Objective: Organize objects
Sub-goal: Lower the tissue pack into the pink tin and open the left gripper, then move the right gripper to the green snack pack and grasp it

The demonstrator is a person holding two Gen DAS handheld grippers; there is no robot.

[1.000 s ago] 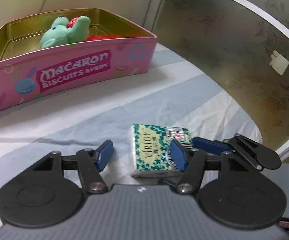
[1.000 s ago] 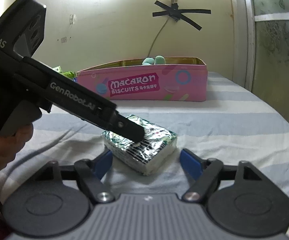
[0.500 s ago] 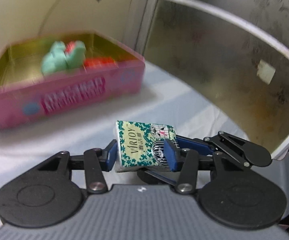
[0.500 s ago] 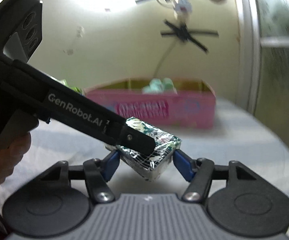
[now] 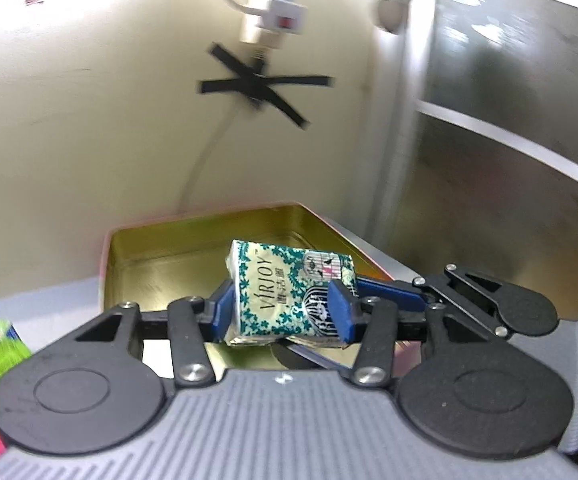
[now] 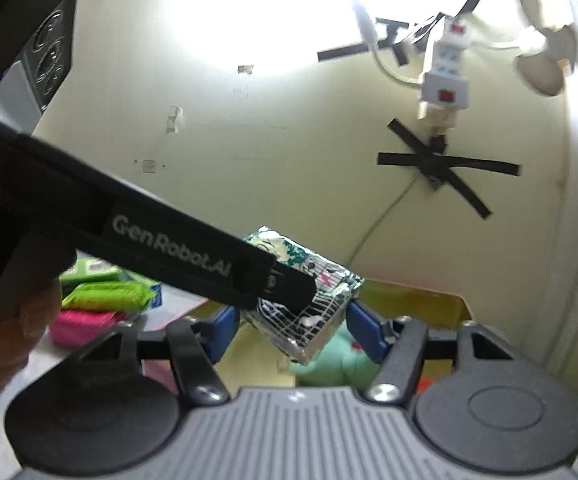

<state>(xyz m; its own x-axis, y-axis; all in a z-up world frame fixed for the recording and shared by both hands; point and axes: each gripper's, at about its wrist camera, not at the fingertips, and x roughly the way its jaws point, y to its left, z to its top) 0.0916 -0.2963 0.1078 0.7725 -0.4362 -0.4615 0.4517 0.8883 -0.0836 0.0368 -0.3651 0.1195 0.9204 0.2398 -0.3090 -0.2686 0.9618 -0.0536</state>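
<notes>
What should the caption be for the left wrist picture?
Both tools grip one tissue pack, lifted over the open gold-lined tin.

glossy foil tissue pack (image 5: 289,292), shiny gold tin (image 5: 161,256)

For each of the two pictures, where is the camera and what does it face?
Left wrist: on the left gripper, facing the gold-lined tin and wall; its blue fingers clamp the green-patterned tissue pack.
Right wrist: on the right gripper, facing the wall; a hand shows.
Shared: tissue pack, tin, black tape cross.
</notes>
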